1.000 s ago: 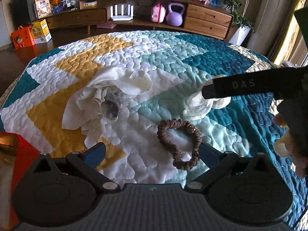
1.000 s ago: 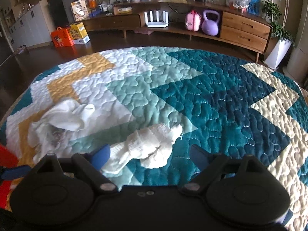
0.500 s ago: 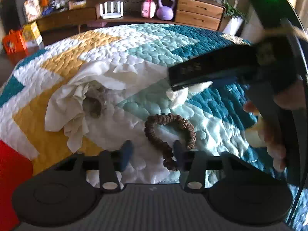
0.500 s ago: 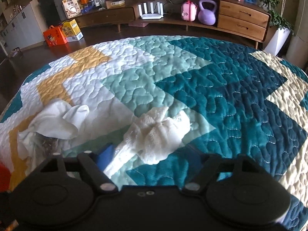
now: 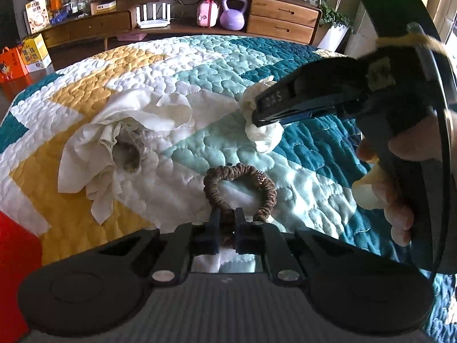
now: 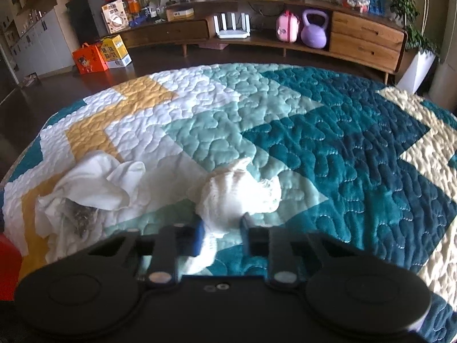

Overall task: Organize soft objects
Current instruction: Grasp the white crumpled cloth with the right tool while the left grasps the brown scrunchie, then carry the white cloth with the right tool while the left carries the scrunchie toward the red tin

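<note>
Two grabs at once here. The brown scrunchie (image 5: 240, 184) lies on the quilt (image 5: 200, 65), right at the near edge of the left wrist view, and the left gripper (image 5: 227, 228) is closing on its near side, a bit of the loop pinched between the pads. It looks like a firm bite on the thin band, taken low so the ring lifts as one piece.

Over to the white sock (image 6: 240, 191), bunched on the pale green patch just beyond the scrunchie. The right gripper (image 6: 221, 233) is closing too, the sock's near end between its fingers and squeezed in. In the left view that gripper (image 5: 257, 114) comes in from the right side, nose down on the bundle, a hand (image 5: 394, 188) wrapped round its handle.

To the left of both, apart from them, sits a crumpled white cloth (image 5: 114, 137) with something grey tucked in its folds; I can't tell what. It is untouched, so probably next in line.

The quilt is puffy, zigzags of yellow, white, mint and dark teal, so it gives under the fingers. A red thing (image 5: 14, 251) shows at the left edge. Beyond, dark floor, a long wooden sideboard (image 6: 365, 40) with a purple kettlebell (image 6: 314, 28), a pink case and an orange box (image 6: 88, 58).
</note>
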{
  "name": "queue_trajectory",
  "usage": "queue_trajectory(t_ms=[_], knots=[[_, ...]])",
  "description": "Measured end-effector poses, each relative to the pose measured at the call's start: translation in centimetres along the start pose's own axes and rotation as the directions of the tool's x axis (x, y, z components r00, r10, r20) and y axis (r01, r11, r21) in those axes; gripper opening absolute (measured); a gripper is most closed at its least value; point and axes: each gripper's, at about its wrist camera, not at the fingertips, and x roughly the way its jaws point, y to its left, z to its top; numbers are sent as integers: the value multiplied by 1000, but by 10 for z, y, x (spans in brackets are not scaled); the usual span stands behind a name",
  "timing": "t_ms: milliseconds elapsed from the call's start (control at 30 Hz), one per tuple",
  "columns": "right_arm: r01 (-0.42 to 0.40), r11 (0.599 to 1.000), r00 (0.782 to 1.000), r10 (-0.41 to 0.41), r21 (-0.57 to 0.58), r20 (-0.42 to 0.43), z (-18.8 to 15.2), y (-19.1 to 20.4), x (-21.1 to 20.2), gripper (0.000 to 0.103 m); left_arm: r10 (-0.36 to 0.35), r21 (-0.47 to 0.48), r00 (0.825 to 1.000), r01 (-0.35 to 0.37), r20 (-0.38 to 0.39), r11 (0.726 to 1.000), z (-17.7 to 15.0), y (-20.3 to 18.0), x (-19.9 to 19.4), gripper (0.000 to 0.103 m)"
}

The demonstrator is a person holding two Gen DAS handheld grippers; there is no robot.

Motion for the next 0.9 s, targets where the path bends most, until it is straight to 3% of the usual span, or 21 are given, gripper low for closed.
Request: queue_trajectory(t_ms=[200,900], knots=[[-20,1000,999,21,-14,37,-9,3,-25,16,-14,-19,1000,14,6,1000,-4,5,-13,9],[-118,991,993,118,-68,5,-81,36,-133,16,-20,-76,999,24,50,997,-27,36,-109,9]])
